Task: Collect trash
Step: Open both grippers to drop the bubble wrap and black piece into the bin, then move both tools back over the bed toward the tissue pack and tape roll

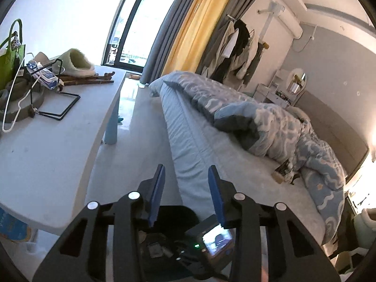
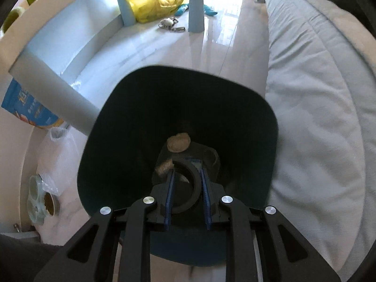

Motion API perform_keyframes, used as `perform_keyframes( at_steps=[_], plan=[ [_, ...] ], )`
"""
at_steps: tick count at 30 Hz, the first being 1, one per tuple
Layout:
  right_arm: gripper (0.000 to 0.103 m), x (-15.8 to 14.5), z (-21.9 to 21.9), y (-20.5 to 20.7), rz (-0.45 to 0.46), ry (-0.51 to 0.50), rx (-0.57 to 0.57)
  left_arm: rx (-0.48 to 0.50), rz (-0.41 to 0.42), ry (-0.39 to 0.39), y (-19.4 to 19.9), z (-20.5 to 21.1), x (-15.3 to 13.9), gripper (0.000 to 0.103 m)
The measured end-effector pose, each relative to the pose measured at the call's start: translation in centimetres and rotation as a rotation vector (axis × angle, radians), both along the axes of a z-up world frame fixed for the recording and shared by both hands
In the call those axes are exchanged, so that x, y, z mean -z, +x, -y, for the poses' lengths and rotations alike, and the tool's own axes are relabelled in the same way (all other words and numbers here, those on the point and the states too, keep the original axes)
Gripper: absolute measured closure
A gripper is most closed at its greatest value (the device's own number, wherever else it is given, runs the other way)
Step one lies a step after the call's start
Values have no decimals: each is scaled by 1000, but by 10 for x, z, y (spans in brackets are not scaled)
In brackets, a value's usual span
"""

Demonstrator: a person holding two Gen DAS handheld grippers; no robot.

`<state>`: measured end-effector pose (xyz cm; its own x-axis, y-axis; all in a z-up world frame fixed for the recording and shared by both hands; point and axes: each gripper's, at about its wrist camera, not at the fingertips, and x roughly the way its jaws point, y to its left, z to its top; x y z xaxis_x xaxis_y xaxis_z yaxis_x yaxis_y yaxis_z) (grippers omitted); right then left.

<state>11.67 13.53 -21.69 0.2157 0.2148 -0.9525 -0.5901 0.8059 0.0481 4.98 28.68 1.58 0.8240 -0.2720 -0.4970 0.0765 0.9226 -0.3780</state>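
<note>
In the right wrist view a dark trash bin [image 2: 131, 117] stands on the floor between the table and the bed. My right gripper [image 2: 186, 166] is over its mouth, shut on a black curved ring-like piece [image 2: 196, 183]. Brown crumpled scraps [image 2: 178, 142] lie inside the bin. In the left wrist view my left gripper [image 1: 186, 171] is open and empty, held above the bin [image 1: 174, 213] and the right gripper's camera [image 1: 217, 240], pointing at the bed edge.
A white table [image 1: 47, 155] at left holds a slipper [image 1: 75, 62], hangers [image 1: 61, 103], a green bag [image 1: 11, 56]. A bed with blue duvet [image 1: 270, 127] is at right. On the floor lie a yellow bag [image 2: 152, 7], a blue packet [image 2: 28, 108], a clear bag [image 2: 58, 159].
</note>
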Motion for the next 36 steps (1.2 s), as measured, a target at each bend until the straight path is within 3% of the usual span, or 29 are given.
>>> perform_keyframes(
  at_steps=[6,9,15,25,36],
  plan=[
    [78,1,5,-1,-1,-5,3,10,49,-31,-5,8,-21,64],
    [52,-7,7,-2,7,22,-6,8,51,-33,-3,14,-26,64],
    [52,-41,18,-3,50,103,-1,-9,21,-37,6,26,-30,64],
    [52,-107,48,-9,141,240,-21,-10,60,-8,9,58,-54,64],
    [51,-158,113,-2,250,320,46,15,74,47,24,106,-63,59]
  ],
)
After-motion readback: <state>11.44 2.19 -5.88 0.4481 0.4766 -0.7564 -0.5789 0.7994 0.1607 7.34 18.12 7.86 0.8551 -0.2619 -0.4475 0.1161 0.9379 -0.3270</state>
